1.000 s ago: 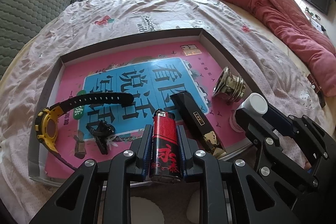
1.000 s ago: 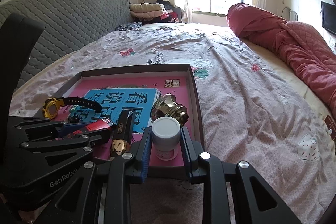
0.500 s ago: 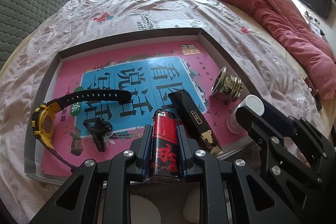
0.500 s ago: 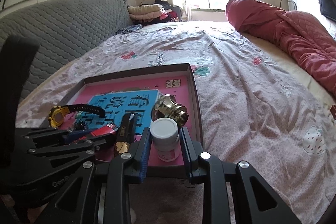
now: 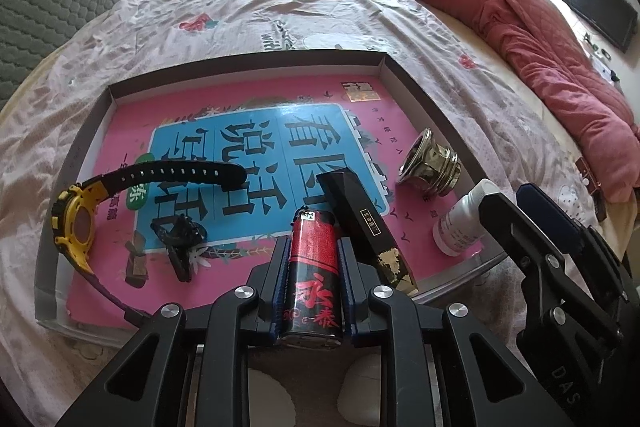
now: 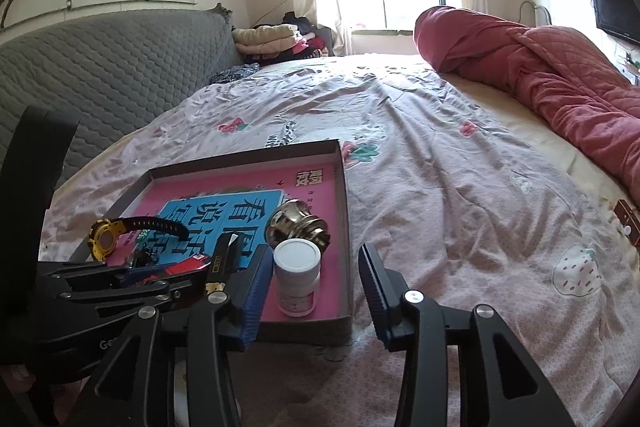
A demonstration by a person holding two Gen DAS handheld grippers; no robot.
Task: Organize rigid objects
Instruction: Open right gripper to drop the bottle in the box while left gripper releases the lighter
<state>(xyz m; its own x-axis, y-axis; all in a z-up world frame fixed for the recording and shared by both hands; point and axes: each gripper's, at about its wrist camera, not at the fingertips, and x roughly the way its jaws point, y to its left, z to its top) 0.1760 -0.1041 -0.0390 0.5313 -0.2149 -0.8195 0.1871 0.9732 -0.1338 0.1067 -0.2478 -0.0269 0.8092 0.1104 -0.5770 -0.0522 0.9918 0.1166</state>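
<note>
Tray: shallow grey cardboard box lid (image 5: 404,83) with a pink and blue printed floor, lying on the floral pink bedsheet (image 5: 248,11).
Watch: yellow-cased wristwatch with black strap (image 5: 76,223), far left in the tray, on its side, strap reaching toward the middle.
Clip: small black plastic clip (image 5: 180,239), just right of the watch, near edge of the blue panel.
Left gripper (image 5: 312,279): pads pressed on both sides of a red and black lighter (image 5: 314,267), which is held upright over the tray's near edge.
Box: long black rectangular box with gold end (image 5: 364,227), just right of the lighter, lying diagonally, gold end toward the near wall.
Knob: brass-coloured metal knob (image 5: 430,167), on its side, right part of the tray.
Bottle: small white plastic bottle with white cap (image 6: 297,279), upright in the tray's near right corner.
Right gripper (image 6: 312,291): fingers spread wide; bottle stands between them, close to the left pad, apart from the right.
Quilt: red quilted blanket (image 6: 540,75), rolled, far right on the bed.
</note>
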